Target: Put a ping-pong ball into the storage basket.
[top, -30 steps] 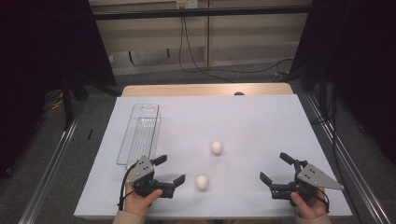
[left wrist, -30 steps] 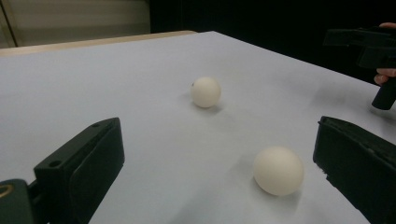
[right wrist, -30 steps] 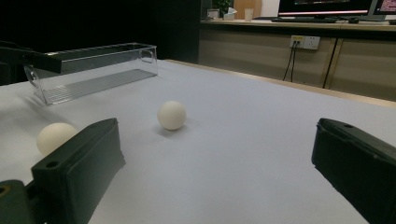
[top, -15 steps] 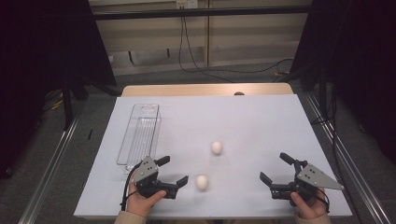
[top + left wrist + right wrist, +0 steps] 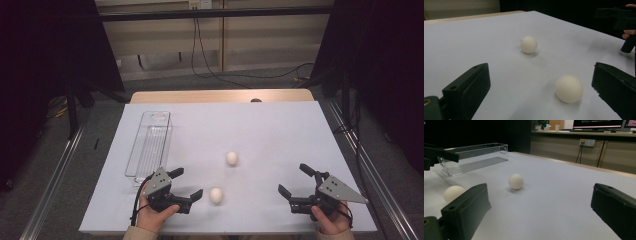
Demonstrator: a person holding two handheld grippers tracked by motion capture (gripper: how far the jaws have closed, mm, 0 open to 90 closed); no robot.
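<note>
Two white balls lie on the white table top (image 5: 280, 130). The near ball (image 5: 216, 195) (image 5: 569, 88) rests just right of my left gripper (image 5: 188, 182) (image 5: 540, 82), which stands open with the ball ahead of its jaws, closer to the right one and untouched. Further back lies the far ball (image 5: 231, 158) (image 5: 529, 44) (image 5: 516, 181). My right gripper (image 5: 293, 178) (image 5: 540, 202) stands open at the front right, holding nothing and pointing left toward the balls. In the right gripper view the near ball (image 5: 453, 193) peeks from behind the left jaw.
A clear plastic tray (image 5: 150, 142) (image 5: 474, 157) stands lengthwise at the left of the table, just behind the left gripper. The table's front edge runs close below both hands. A wooden strip (image 5: 220, 96) borders the back edge.
My left gripper has slid right, toward the near ball, with its jaws still open. The right gripper and both balls have stayed where they were.
</note>
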